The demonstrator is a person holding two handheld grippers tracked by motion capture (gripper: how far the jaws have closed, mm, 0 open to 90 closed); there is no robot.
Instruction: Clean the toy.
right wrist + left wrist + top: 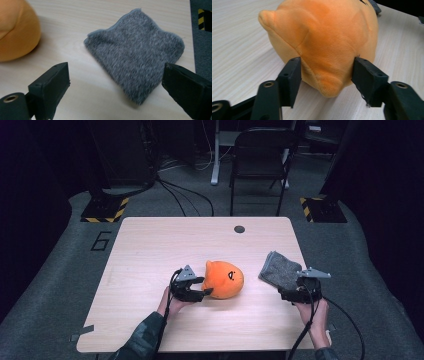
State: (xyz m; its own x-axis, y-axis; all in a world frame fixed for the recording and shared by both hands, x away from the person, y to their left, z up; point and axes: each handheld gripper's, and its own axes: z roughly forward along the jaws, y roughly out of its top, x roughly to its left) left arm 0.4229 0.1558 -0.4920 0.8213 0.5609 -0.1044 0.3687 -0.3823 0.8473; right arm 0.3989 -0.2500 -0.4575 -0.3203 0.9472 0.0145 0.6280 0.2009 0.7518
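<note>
Resting on the pale wooden desk [150, 250], an orange plush toy [223, 279] lies near the middle, a little toward the person's side. The left hand-held gripper [206, 292] reaches it from the left, and in the left gripper view its two black jaws stand on either side of the toy's [322, 42] lower bulge, their pads touching the plush, which dents only slightly; whether they truly clamp it I cannot tell. To the right, well apart from the toy, a folded grey cloth [280, 270] lies flat near the desk's right edge. The right hand-held gripper [295, 292] sits at the cloth's near corner, released, its jaws spread wide with the cloth [136, 60] ahead of them.
</note>
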